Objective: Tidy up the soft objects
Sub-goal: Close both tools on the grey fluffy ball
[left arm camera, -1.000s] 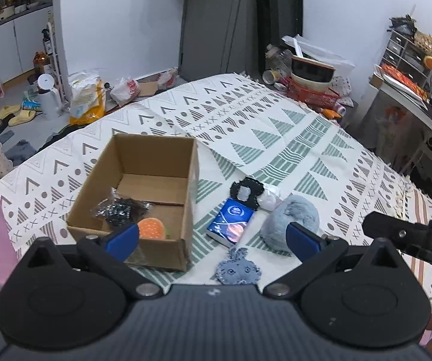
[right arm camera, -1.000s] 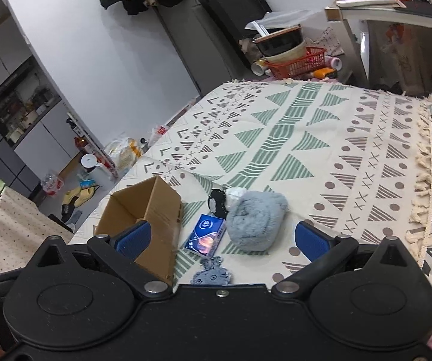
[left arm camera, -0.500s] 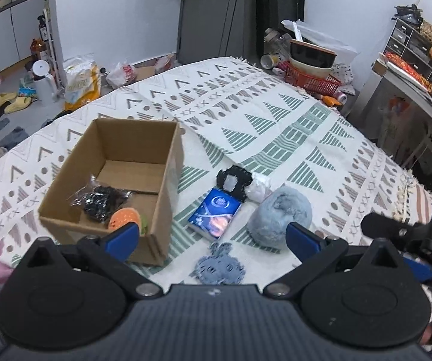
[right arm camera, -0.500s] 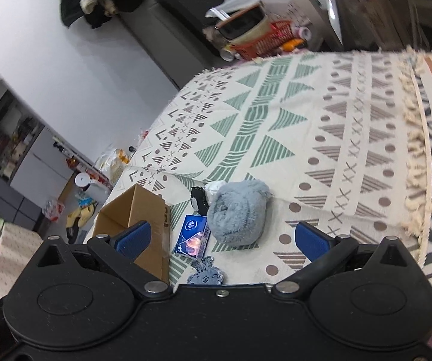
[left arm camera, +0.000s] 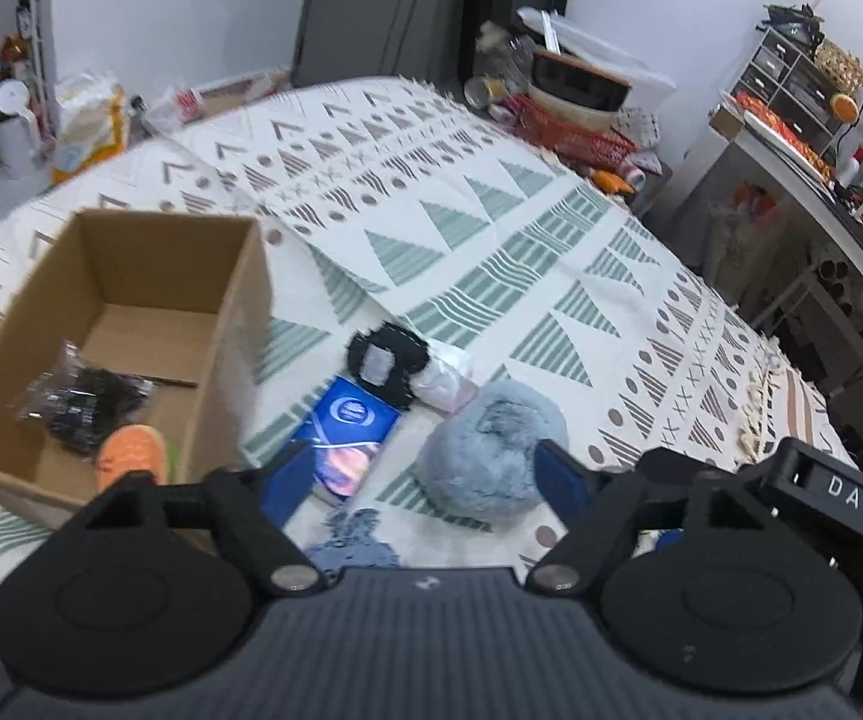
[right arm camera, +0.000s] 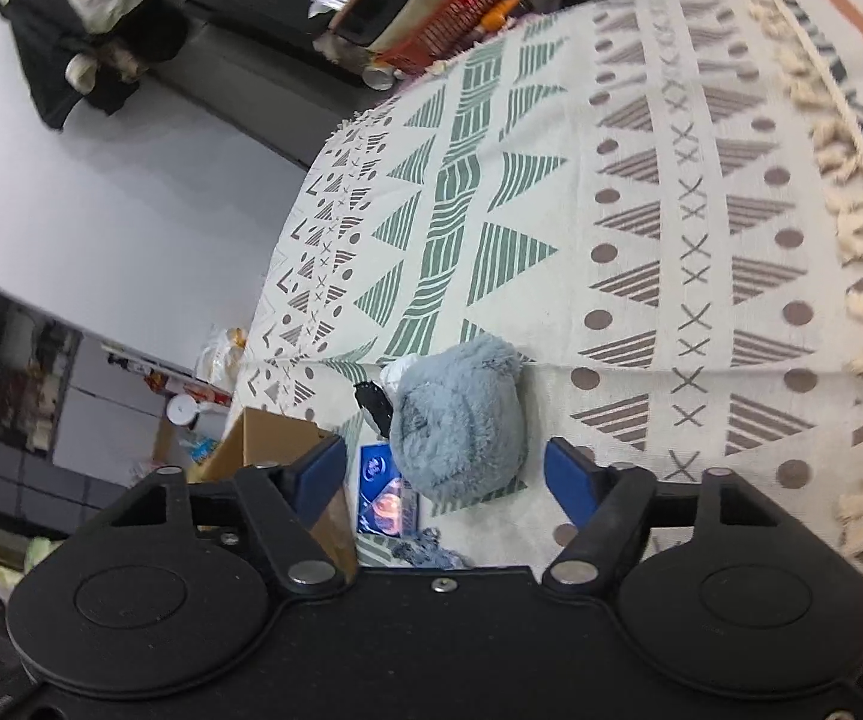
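Note:
A grey-blue fluffy plush (left arm camera: 491, 450) (right arm camera: 461, 420) lies on the patterned cloth to the right of an open cardboard box (left arm camera: 131, 312) (right arm camera: 275, 444). My left gripper (left arm camera: 422, 480) hovers above and short of the plush. Its jaws are closing, and its pads touch nothing. My right gripper (right arm camera: 446, 474) is rolled and points down at the plush, which shows between its blue fingertips (right arm camera: 569, 480). Those jaws are closing too, with no contact visible. A blue packet (left arm camera: 350, 432), a black fuzzy round piece (left arm camera: 386, 360) and a small blue-grey felt piece (left arm camera: 353, 540) lie beside the plush.
Inside the box are a black packet (left arm camera: 80, 402) and an orange item (left arm camera: 131, 456). The right gripper's black housing (left arm camera: 821, 498) is close on the right of the left wrist view. The cloth's fringed edge (right arm camera: 851, 276) runs along the right. Clutter and a red basket (left arm camera: 575, 126) stand beyond the far edge.
Both grippers have come down and nearer to the plush, and both pairs of jaws have narrowed. The right gripper has rolled, tilting its view.

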`<state>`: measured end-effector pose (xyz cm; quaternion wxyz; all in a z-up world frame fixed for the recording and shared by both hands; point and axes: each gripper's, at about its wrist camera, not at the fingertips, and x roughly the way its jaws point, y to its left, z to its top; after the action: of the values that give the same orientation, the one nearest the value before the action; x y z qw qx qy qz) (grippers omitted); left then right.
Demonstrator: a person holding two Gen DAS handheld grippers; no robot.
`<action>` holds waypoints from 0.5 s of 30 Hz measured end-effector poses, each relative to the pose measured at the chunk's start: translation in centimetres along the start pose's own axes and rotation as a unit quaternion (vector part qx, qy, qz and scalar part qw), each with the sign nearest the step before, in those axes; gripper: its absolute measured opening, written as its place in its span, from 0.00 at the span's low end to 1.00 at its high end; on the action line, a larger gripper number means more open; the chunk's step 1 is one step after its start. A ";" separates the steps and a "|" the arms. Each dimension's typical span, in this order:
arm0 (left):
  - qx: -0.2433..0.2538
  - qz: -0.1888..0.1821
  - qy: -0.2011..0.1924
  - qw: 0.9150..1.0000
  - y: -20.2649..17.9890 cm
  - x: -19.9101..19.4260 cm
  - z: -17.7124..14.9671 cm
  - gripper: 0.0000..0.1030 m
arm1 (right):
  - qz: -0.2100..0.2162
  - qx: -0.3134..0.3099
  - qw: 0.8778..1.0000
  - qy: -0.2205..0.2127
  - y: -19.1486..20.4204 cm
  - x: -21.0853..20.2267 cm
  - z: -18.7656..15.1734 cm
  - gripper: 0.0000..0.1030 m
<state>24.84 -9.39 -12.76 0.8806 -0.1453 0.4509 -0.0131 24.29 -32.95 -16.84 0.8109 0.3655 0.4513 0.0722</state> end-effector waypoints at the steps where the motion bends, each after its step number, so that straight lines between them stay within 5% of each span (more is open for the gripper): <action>1: -0.003 -0.005 0.006 1.000 0.0 0.6 0.2 0.66 | 0.001 0.007 1.000 0.003 -0.2 0.4 0.2 0.63; 7: -0.010 -0.018 0.035 0.999 -0.4 4.0 1.3 0.50 | 0.003 0.034 0.999 0.020 -1.0 2.7 1.0 0.45; 15: -0.019 -0.031 0.068 0.997 -0.3 7.9 1.8 0.38 | -0.002 0.064 0.997 0.051 -1.9 5.8 1.4 0.37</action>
<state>31.04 -10.46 -17.90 0.8440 -0.1751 0.5053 -0.0415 28.36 -32.51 -21.58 0.7620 0.4113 0.4965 0.0605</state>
